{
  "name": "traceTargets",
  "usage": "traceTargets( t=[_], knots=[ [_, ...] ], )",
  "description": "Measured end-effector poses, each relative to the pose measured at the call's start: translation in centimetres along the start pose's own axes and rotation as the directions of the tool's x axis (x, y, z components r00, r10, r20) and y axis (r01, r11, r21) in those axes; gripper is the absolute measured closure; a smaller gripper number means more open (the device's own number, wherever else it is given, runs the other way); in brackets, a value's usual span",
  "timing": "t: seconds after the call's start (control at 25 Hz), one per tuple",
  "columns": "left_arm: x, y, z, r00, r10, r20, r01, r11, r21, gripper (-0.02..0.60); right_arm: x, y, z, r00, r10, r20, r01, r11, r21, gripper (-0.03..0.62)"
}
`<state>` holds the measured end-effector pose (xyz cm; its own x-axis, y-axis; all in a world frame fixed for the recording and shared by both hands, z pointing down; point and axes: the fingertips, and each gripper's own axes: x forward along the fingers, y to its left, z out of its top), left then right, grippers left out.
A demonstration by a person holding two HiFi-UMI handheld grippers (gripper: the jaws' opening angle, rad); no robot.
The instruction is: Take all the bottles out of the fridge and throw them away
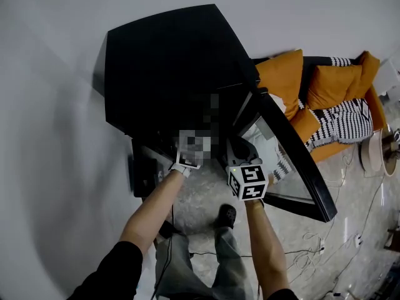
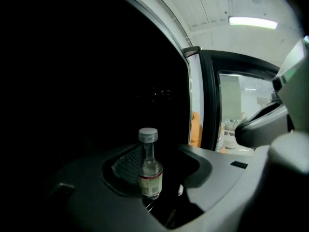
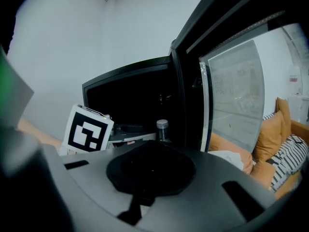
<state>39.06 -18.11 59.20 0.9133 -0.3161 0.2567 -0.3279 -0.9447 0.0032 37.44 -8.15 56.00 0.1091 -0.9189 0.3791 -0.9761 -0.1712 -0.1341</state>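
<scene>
Here the bottle [image 2: 150, 178] is small and of clear glass, with a grey screw cap, a narrow neck and a pale label with a red band on top. It stands upright in the dark inside of the black fridge [image 1: 169, 67], whose glass door [image 1: 294, 161] is swung open to the right. The left gripper [image 2: 159, 163] has its jaws spread, and the bottle stands between them, close to the ribbed left pad [image 2: 126, 164], with a dark gap on the other side. The right gripper [image 3: 150, 161] has its jaws pressed together and holds nothing. In the right gripper view, only the cap shows above them, further in.
</scene>
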Motion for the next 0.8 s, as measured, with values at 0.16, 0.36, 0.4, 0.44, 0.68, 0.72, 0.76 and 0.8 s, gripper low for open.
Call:
traceTargets(
  t=[0.16,0.36,0.4,0.44,0.68,0.72,0.76,0.8],
  knots=[
    [1.8,0.6,-0.5,0.999,0.044,-0.014,-0.044,0.999,0.012,0.393,-0.3,-0.1,-0.5,1.000,0.001,-0.009,-0.001,1.000,0.008,0.586],
    [3.8,1.2,-0.9,0.997,0.076,-0.018,-0.076,0.997,0.019,0.376,-0.9,-0.5,-0.9,1.000,-0.001,-0.018,0.001,1.000,-0.001,0.586],
    [4.1,1.3,-0.9,0.996,0.086,-0.015,-0.086,0.996,0.020,0.376,-1.0,-0.6,-1.0,1.000,-0.003,-0.019,0.003,1.000,-0.001,0.586],
    [4.4,1.3,-0.9,0.995,0.094,-0.016,-0.094,0.995,0.022,0.376,-1.1,-0.8,-1.1,1.000,-0.005,-0.021,0.005,1.000,0.001,0.586],
    [5.5,1.6,-0.6,0.993,0.119,-0.027,-0.119,0.993,-0.003,0.376,-1.8,-1.0,-1.5,0.999,-0.006,-0.033,0.005,1.000,-0.008,0.585],
    [5.6,1.5,-0.4,0.993,0.119,-0.025,-0.119,0.993,0.000,0.376,-1.9,-1.1,-1.5,0.999,-0.007,-0.034,0.006,1.000,-0.012,0.586],
    [5.7,1.5,-0.3,0.993,0.119,-0.023,-0.119,0.993,0.006,0.376,-1.9,-1.2,-1.5,0.999,-0.008,-0.033,0.008,1.000,-0.012,0.586],
    [5.9,1.4,-0.2,0.993,0.118,-0.022,-0.118,0.993,0.012,0.376,-1.9,-1.4,-1.5,0.999,-0.011,-0.031,0.010,1.000,-0.008,0.586]
  ],
)
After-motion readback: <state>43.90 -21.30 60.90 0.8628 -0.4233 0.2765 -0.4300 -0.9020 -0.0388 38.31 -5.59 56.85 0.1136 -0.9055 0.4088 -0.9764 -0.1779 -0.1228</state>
